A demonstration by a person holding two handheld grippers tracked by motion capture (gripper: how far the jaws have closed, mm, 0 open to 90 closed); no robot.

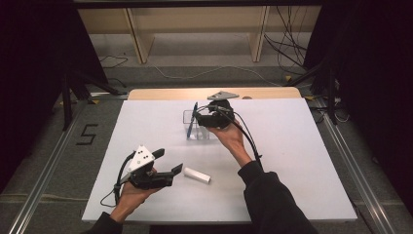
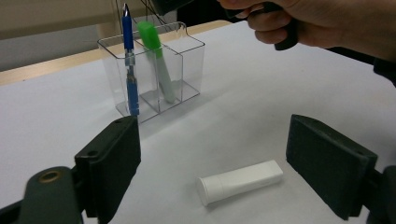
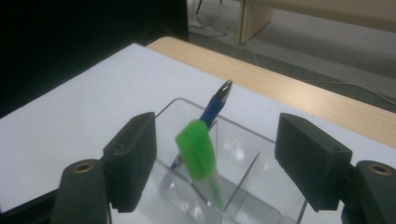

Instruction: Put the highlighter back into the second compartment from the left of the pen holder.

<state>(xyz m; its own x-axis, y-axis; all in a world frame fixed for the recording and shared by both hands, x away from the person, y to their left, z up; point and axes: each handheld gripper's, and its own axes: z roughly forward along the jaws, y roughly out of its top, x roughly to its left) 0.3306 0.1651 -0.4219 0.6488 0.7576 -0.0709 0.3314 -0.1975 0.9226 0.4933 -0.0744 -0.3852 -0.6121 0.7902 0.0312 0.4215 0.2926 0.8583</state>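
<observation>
Both grippers gape empty: right gripper over green marker in clear organizer; left gripper likely grabs white tube next.

White tube lies between open tool jaws.

Blue pen; green-capped marker; white tube; clear holder
</observation>
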